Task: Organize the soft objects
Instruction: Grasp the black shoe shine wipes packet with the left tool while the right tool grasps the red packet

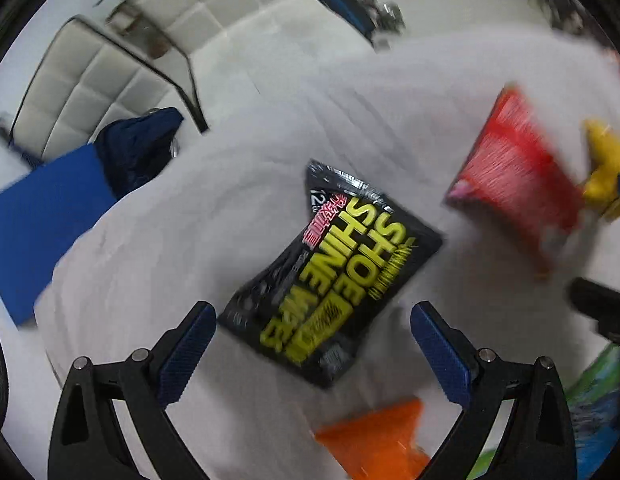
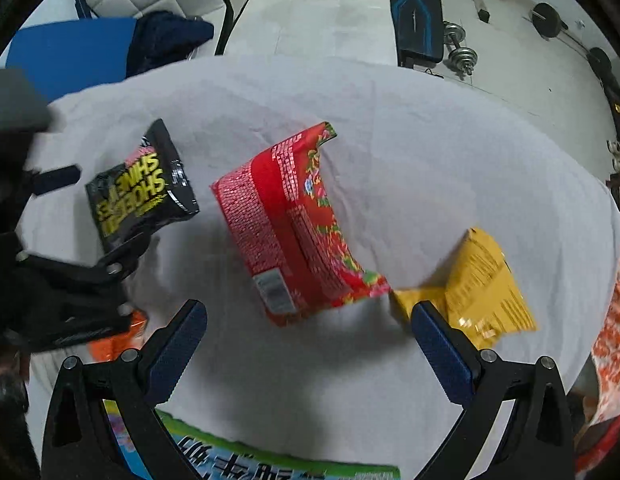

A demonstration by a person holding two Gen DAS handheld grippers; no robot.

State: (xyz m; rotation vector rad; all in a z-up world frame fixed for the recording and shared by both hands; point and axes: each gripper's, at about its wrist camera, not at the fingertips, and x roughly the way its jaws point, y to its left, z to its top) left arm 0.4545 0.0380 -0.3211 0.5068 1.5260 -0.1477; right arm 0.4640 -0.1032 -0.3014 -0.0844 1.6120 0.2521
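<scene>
While both grippers gape wide and empty, the left gripper (image 1: 313, 334) straddles the black pack (image 1: 329, 276); the red pack (image 2: 294, 228) lies beyond the right gripper (image 2: 310, 332).

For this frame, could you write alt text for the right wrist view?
The open right hand-held gripper hovers over a white cloth above a red packet, with a yellow packet at its right finger. A black wipes pouch lies further left by the left hand-held gripper.
</scene>
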